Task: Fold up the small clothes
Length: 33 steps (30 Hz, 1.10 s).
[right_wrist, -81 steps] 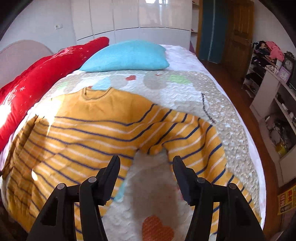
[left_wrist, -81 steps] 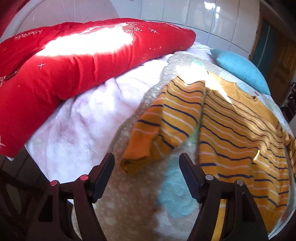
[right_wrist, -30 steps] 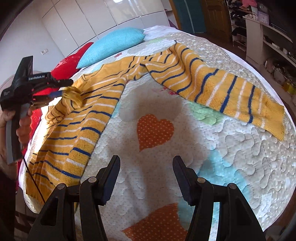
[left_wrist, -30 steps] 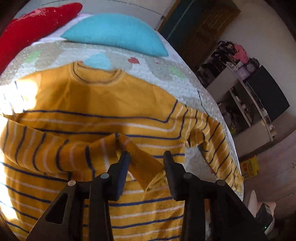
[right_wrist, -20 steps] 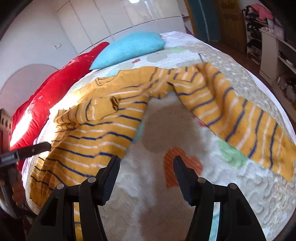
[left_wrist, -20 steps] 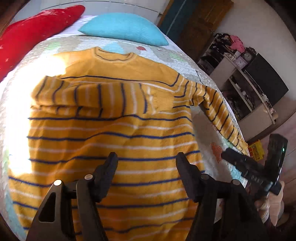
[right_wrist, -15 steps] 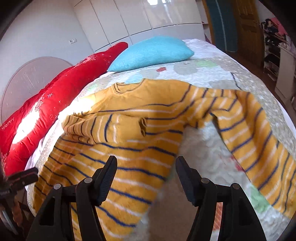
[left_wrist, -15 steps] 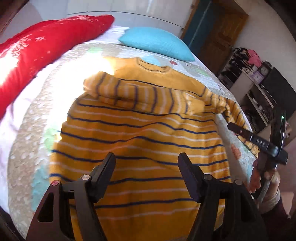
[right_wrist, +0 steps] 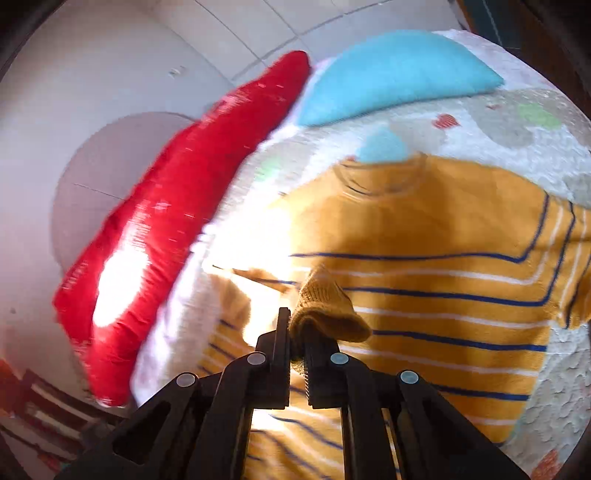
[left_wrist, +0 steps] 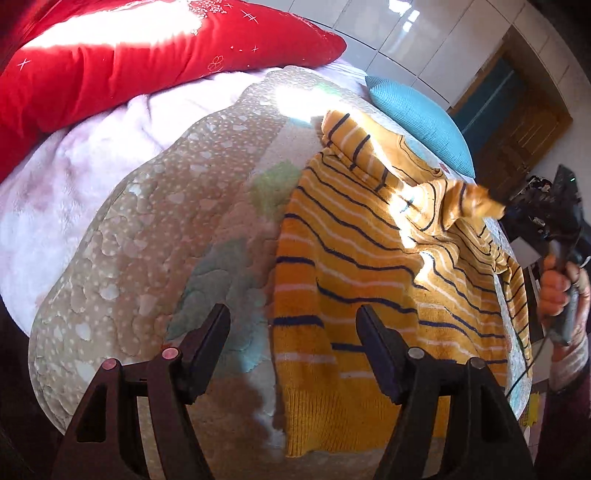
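One striped sweater (left_wrist: 369,258), one red bolster (left_wrist: 129,62), one blue pillow (left_wrist: 417,110).

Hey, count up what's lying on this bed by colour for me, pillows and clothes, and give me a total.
Red: 1, the long red pillow
Blue: 1, the blue pillow
Yellow with dark stripes: 1, the striped sweater, its sleeve cuff pinched in the right gripper
Total: 3

Bedroom, bright sun across the bed

I see a quilted bed (left_wrist: 155,206) with a red bolster (left_wrist: 110,62) and blue pillow (right_wrist: 391,74), glossy white wardrobe panels (left_wrist: 406,33) behind, and a wooden door (left_wrist: 524,122) at right.
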Each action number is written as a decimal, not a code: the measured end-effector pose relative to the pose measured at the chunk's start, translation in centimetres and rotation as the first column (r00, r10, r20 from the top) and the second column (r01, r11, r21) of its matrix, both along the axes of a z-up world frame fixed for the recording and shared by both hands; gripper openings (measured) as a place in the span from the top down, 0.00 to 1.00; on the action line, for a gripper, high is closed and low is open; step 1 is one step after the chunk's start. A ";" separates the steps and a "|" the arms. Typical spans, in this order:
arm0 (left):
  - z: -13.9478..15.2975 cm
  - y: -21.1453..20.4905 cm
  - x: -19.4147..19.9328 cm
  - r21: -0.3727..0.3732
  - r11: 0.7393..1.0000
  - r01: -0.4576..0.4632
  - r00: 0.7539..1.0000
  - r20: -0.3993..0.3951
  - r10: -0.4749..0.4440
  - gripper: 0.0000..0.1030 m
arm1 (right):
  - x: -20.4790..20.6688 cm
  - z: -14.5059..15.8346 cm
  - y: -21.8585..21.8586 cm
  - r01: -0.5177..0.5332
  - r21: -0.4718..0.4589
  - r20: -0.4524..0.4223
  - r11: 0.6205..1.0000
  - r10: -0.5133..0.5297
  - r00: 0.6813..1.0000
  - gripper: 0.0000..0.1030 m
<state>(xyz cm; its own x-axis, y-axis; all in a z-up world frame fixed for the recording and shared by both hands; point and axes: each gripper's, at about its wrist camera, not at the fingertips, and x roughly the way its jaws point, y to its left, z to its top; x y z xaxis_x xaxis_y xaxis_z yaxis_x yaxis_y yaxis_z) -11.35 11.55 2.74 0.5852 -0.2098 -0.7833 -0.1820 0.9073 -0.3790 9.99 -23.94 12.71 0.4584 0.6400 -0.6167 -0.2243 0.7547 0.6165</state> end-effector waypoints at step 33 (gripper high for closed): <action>0.9 -2.5 -0.7 0.092 0.996 -0.001 0.994 0.104 -0.009 0.31 | 4.8 -2.4 13.6 -0.120 -0.473 0.071 0.873 0.173 0.982 0.38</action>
